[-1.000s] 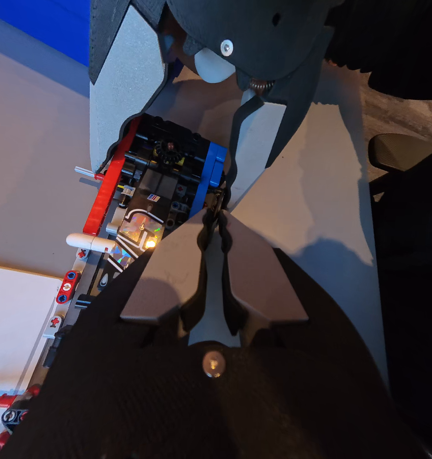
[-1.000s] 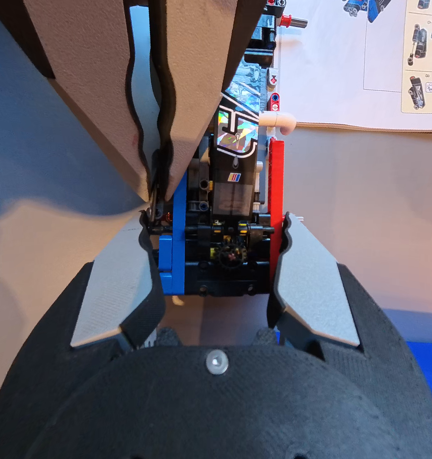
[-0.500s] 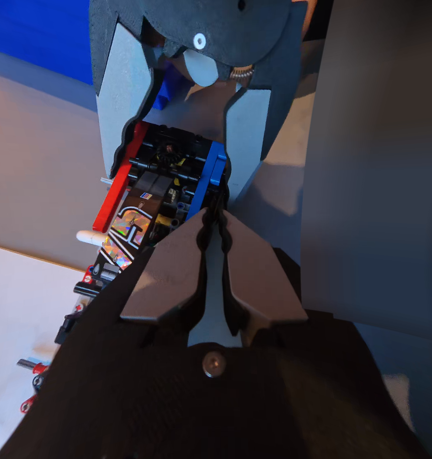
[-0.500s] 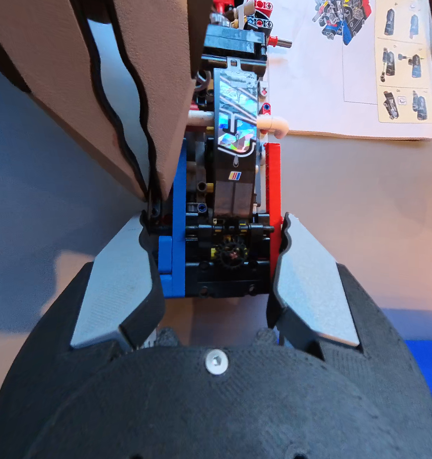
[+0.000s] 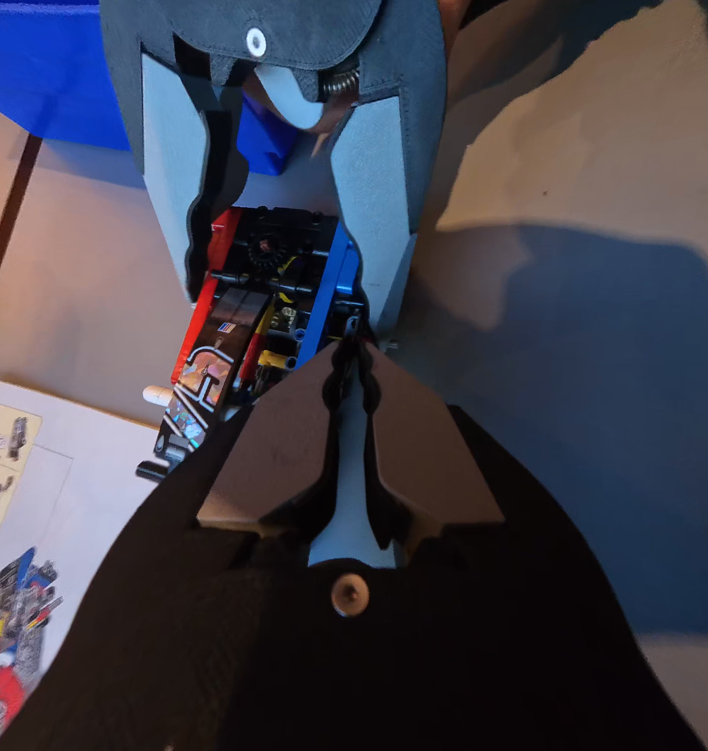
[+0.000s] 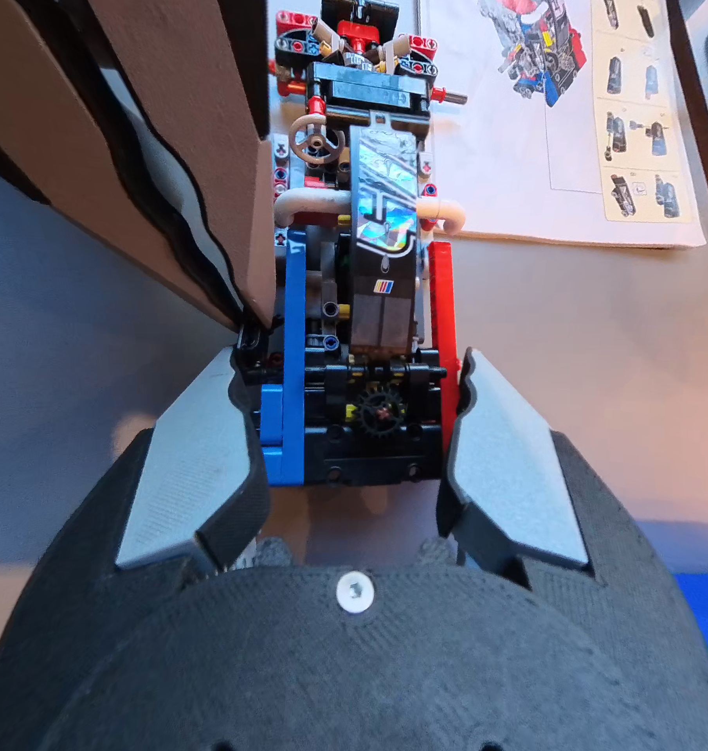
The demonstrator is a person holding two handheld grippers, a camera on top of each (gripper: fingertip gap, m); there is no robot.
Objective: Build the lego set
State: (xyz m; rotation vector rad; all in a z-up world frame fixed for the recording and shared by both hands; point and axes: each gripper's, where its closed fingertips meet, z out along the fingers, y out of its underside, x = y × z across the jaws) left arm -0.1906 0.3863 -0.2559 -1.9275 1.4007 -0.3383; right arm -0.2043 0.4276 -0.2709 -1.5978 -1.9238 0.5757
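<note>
Pale desk (image 6: 547,325) runs under everything, warm light falling on it, with an instruction booklet (image 6: 527,142) lying open at the far right in my right wrist view and a blue bin (image 5: 39,73) at the far left in my left wrist view.

My right gripper (image 6: 356,406) has its jaws spread to the width of the lego model (image 6: 368,284) and clamped on its near end: the left jaw presses the blue beam (image 6: 293,345) side, the right jaw presses the red beam (image 6: 441,325) side, and the black block with the small gear (image 6: 380,412) sits right between them. From there the model stretches away from me, its long black panel with the shiny sticker (image 6: 386,219) running down the middle, a tan steering wheel (image 6: 317,140) and red and black parts at its far end reaching over the booklet's edge.

My left gripper (image 5: 350,349) comes in from the opposite side. Its jaws are almost closed, pinching a small black piece (image 6: 250,345) at their tips, just left of the blue beam and touching the model's side close to my right gripper's left jaw. In my left wrist view the model lies beyond and to the left of my left jaws, with the right gripper (image 5: 275,260) straddling its far end. Whether the black piece is already seated on the model I cannot tell.
</note>
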